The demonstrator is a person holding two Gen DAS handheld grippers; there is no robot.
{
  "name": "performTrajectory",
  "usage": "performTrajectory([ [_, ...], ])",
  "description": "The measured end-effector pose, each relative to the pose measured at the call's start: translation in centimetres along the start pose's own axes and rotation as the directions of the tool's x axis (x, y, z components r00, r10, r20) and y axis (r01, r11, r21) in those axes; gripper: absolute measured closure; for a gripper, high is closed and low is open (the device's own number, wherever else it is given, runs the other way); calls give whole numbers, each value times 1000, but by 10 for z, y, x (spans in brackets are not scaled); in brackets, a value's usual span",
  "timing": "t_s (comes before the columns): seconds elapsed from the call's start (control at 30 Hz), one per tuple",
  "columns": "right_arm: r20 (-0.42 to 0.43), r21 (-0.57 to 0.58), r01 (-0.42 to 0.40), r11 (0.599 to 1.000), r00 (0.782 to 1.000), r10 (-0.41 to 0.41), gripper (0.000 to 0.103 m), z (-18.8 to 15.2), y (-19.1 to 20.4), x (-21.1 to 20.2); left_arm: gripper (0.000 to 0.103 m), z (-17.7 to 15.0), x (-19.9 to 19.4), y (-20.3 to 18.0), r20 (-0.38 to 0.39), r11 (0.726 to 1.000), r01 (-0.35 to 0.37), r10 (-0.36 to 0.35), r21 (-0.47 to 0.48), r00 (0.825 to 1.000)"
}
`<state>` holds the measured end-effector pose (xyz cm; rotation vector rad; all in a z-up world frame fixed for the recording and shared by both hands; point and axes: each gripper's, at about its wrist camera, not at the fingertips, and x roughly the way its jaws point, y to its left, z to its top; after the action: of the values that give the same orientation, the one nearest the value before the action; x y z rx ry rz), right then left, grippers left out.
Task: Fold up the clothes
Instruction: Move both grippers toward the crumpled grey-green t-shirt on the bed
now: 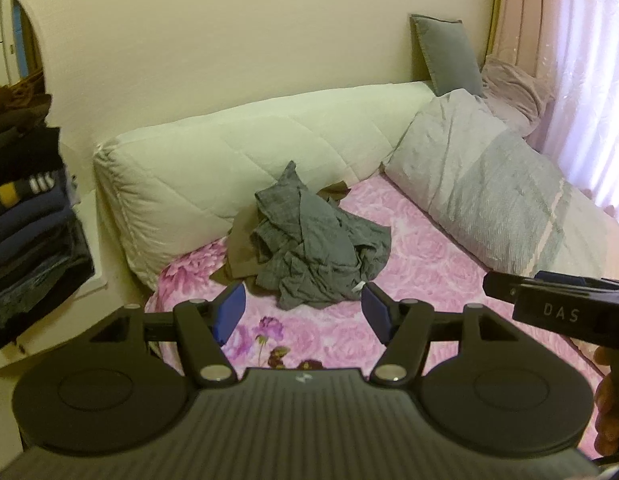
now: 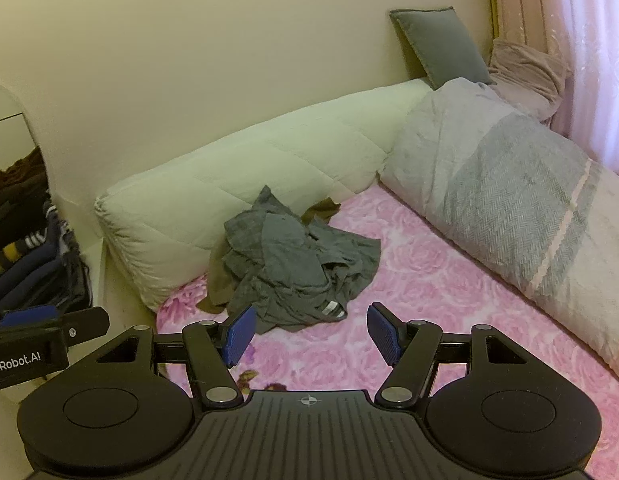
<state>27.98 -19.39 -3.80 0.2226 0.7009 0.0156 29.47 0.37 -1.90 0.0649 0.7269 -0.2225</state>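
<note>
1. I hold my left gripper (image 1: 303,312) and my right gripper (image 2: 311,334) side by side above the pink flowered bed sheet (image 2: 429,304), both pointing forward and slightly down.
2. Both have their blue pads spread wide and grasp nothing.
3. The crumpled grey cotton garment (image 1: 313,240) lies just ahead of both grippers, on a brown cloth (image 1: 239,248).
4. Behind it is a white quilted bolster (image 1: 245,160); to the right a grey striped pillow (image 2: 501,200).

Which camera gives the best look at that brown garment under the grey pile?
The left wrist view: the brown garment spreads out broadly left of the grey clothes. The right wrist view shows only a narrow strip and a bit peeking out behind the pile.
</note>
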Motion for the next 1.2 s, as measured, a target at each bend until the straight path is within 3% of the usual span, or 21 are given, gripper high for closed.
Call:
performTrajectory([
  [0.3, -17, 10, 11, 1000, 1000, -11, 38, 23, 5, 42, 42, 31, 42, 15, -11, 999, 47, -47, 11, 999],
  [0.53, -88, 63, -11, 998, 996, 16, 38, 34, -1, 86, 42, 46, 88, 30, -54, 998, 70, -70, -1, 996],
  [1.2, -176, 216, 19, 976, 984, 20, 38, 32, -47, 187, 45, 57, 217, 25, -159, 983, 183, -176, 30, 972],
])
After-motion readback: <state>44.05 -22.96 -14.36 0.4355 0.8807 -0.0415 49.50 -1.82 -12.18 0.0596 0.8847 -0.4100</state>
